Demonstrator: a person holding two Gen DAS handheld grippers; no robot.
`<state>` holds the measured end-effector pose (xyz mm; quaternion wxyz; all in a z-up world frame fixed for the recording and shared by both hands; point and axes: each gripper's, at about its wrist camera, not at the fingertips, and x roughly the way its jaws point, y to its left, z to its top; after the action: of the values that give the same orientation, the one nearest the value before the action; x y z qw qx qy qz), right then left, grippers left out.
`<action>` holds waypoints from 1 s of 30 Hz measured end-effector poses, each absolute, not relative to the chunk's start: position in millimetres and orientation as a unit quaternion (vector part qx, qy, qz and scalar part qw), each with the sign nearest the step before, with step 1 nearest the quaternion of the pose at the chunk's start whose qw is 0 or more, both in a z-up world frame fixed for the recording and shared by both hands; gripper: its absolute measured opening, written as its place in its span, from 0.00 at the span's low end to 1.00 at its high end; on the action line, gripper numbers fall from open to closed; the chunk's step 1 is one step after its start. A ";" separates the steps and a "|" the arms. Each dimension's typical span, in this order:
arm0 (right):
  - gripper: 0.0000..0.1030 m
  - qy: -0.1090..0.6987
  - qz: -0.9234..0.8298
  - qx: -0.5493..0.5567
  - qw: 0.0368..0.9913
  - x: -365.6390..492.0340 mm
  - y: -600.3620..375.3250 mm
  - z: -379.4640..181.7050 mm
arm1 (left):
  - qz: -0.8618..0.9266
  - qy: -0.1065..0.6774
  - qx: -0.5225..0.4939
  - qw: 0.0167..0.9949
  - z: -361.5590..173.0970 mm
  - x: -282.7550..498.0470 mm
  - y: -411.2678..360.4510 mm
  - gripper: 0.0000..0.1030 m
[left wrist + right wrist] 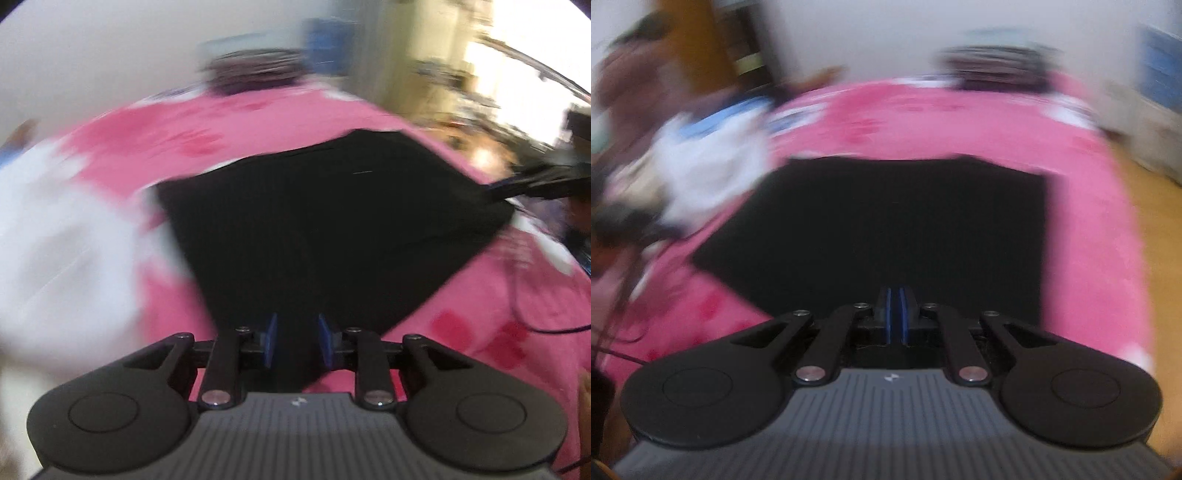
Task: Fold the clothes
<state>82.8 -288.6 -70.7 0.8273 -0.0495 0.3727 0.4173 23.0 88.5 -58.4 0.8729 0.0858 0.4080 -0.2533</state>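
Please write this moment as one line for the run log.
left tongs: open, empty | right tongs: shut, empty | black garment: flat on pink blanket | white clothes: beside it

The left tongs (296, 343) hang parted over a black garment (325, 229) on pink bedding (258, 122).

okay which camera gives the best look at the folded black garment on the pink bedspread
The right wrist view: the flat black folded garment lies nearly square-on there, with its far edge and both far corners visible, though blurred. The left wrist view shows the same garment turned like a diamond, its near corner hidden behind the left gripper.
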 end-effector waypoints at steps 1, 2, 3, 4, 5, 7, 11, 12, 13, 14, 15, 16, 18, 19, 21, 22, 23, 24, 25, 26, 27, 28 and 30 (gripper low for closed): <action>0.05 0.368 0.448 -0.069 0.812 79.8 -265.1 -76.0 | -0.279 0.400 0.097 0.868 -61.3 26.8 73.3 0.24; 0.05 0.363 0.468 -0.091 0.801 77.0 -244.1 -82.3 | -0.299 0.400 0.113 0.859 -67.5 28.7 58.5 0.24; 0.05 0.360 0.484 -0.111 0.790 74.4 -225.8 -89.5 | -0.314 0.408 0.133 0.847 -77.1 29.4 43.9 0.23; 0.05 0.363 0.490 -0.130 0.782 72.4 -213.0 -98.1 | -0.316 0.421 0.152 0.837 -86.7 27.9 36.2 0.21; 0.05 0.366 0.495 -0.149 0.774 70.4 -200.2 -106.8 | -0.318 0.434 0.171 0.826 -96.3 26.3 28.9 0.19; 0.03 0.375 0.501 -0.193 0.756 59.3 -188.1 -125.6 | -0.312 0.439 0.197 0.819 -108.1 16.0 27.4 0.18; 0.02 0.377 0.521 -0.234 0.729 35.8 -193.5 -121.2 | -0.308 0.445 0.166 0.824 -107.2 4.3 42.4 0.18; 0.02 0.373 0.526 -0.241 0.726 32.0 -194.8 -116.5 | -0.306 0.450 0.150 0.826 -107.5 4.6 47.1 0.18; 0.02 0.361 0.527 -0.242 0.730 33.5 -193.5 -110.0 | -0.303 0.454 0.135 0.827 -107.8 4.9 51.8 0.18; 0.02 0.352 0.525 -0.236 0.738 38.1 -190.1 -106.2 | -0.300 0.458 0.121 0.828 -107.8 3.9 54.8 0.18; 0.02 0.343 0.523 -0.230 0.745 42.7 -186.6 -102.4 | -0.297 0.463 0.110 0.828 -107.4 3.5 58.0 0.18; 0.02 0.335 0.520 -0.228 0.752 46.5 -182.5 -101.5 | -0.295 0.467 0.100 0.828 -107.0 3.1 61.2 0.18; 0.02 0.324 0.508 -0.240 0.761 50.6 -171.2 -111.6 | -0.289 0.475 0.083 0.827 -105.4 0.0 68.6 0.18; 0.02 0.321 0.506 -0.250 0.761 49.8 -166.8 -117.6 | -0.286 0.479 0.078 0.826 -104.1 -2.7 72.8 0.18; 0.02 0.321 0.519 -0.280 0.741 35.7 -164.4 -131.0 | -0.281 0.487 0.068 0.824 -101.5 -8.3 81.2 0.18; 0.02 0.315 0.531 -0.286 0.733 28.3 -165.5 -128.8 | -0.276 0.490 0.064 0.824 -100.0 -10.2 86.2 0.18; 0.01 0.316 0.541 -0.290 0.723 24.9 -165.7 -123.7 | -0.273 0.493 0.060 0.824 -98.8 -12.6 90.9 0.18; 0.02 0.317 0.551 -0.287 0.717 25.1 -165.7 -116.9 | -0.269 0.496 0.056 0.824 -97.3 -14.6 94.8 0.18; 0.02 0.315 0.556 -0.276 0.718 29.2 -165.1 -110.1 | -0.264 0.497 0.053 0.825 -96.5 -14.2 98.4 0.18; 0.02 0.310 0.555 -0.263 0.726 36.3 -162.8 -106.4 | -0.258 0.496 0.049 0.828 -95.0 -13.7 101.0 0.18; 0.02 0.306 0.550 -0.250 0.735 42.2 -156.9 -105.0 | -0.252 0.495 0.045 0.830 -93.5 -13.1 103.5 0.18; 0.02 0.301 0.546 -0.242 0.744 47.2 -149.3 -105.6 | -0.246 0.495 0.041 0.833 -92.0 -12.6 106.0 0.18; 0.02 0.291 0.539 -0.243 0.752 51.2 -127.4 -116.5 | -0.231 0.494 0.024 0.838 -89.1 -12.0 113.6 0.19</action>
<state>51.2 -127.4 -116.5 0.7523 -0.2435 0.2909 0.5386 -12.0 113.6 -89.1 0.8378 0.0241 0.4943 -0.2306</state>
